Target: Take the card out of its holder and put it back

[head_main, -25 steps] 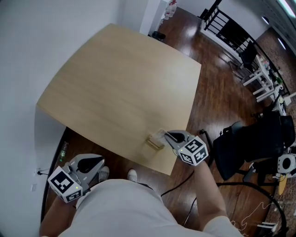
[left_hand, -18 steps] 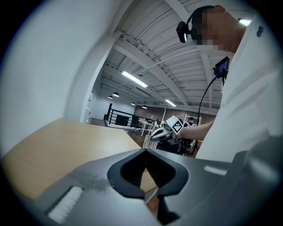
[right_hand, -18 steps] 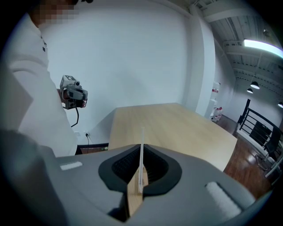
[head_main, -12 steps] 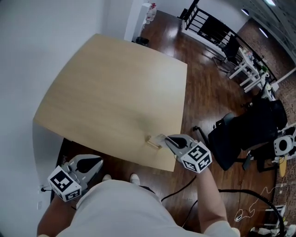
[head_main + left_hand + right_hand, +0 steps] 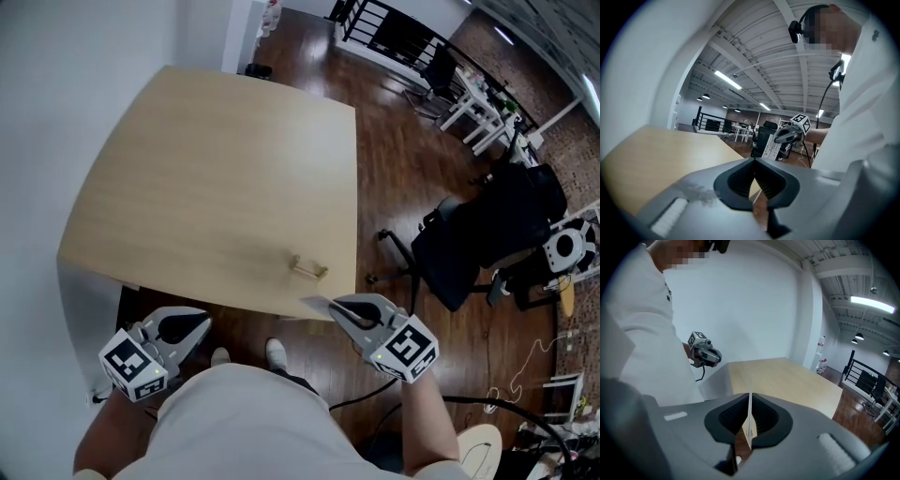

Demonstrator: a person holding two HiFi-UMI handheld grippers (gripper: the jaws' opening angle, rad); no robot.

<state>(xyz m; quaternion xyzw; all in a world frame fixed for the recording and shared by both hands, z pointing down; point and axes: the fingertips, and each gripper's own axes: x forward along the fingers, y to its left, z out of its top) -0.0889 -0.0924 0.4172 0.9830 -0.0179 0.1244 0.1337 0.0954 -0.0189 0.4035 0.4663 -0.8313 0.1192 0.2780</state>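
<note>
A small wooden card holder [image 5: 307, 268] stands empty near the front right corner of the light wood table [image 5: 206, 178]. My right gripper [image 5: 330, 307] is shut on a thin white card [image 5: 315, 303], held just off the table's front edge and clear of the holder. In the right gripper view the card [image 5: 750, 394] shows edge-on, upright between the pads of the right gripper [image 5: 749, 425]. My left gripper [image 5: 194, 328] hangs low at the left below the table edge, shut with nothing in it. The left gripper view shows its jaws [image 5: 754, 180] closed together, and the right gripper [image 5: 790, 132] with the card [image 5: 772, 149] beyond.
A black office chair [image 5: 473, 246] stands on the dark wood floor right of the table. A white wall [image 5: 56, 84] runs along the left. A black railing [image 5: 389, 36] and white desks [image 5: 473, 108] are far behind. Cables [image 5: 525, 370] lie on the floor at lower right.
The right gripper has drawn the card out of the holder and back toward me, past the table's front edge. The holder stays put, now empty. The left gripper has barely moved.
</note>
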